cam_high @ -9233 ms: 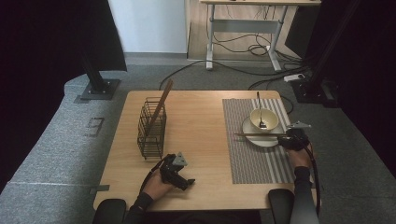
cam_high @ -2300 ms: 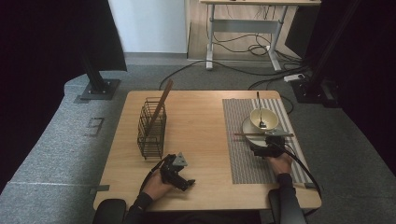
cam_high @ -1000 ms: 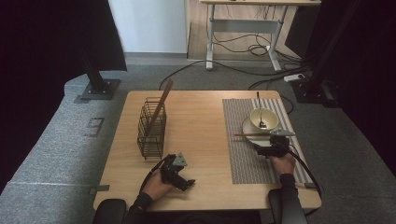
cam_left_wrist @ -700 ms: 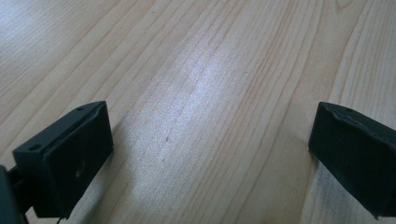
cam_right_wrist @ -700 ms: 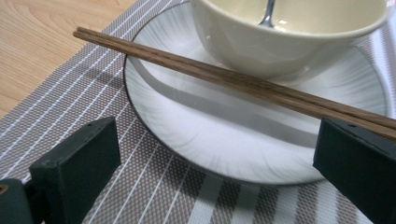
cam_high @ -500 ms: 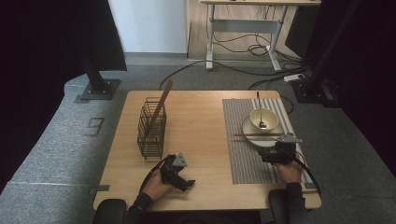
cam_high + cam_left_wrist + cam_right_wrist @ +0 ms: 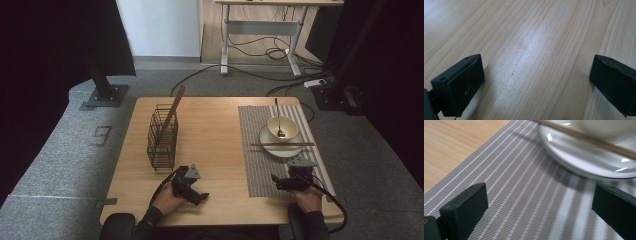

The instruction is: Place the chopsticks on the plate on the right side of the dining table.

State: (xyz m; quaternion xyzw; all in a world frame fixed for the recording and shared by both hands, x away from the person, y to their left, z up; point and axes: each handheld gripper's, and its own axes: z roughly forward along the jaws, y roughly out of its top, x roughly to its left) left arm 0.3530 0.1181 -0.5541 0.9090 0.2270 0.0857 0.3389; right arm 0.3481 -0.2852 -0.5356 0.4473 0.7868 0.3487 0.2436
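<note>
Chopsticks [image 7: 282, 144] lie flat across the white plate [image 7: 267, 140], just in front of the bowl [image 7: 282, 126] with its spoon, their long axis running from nine to three o'clock across the striped mat [image 7: 255, 165]. From where I stand, the right gripper [image 7: 278, 182] sits on the mat near the table's front edge, so the chopsticks lie at about twelve o'clock from it. Its jaws gape wide and hold nothing. The left gripper [image 7: 199, 192] rests on bare wood [image 7: 529, 50] well apart, equally wide and empty. The right hand is clearly the nearer; I'd judge its jaws need to straddle the sticks crosswise.
</note>
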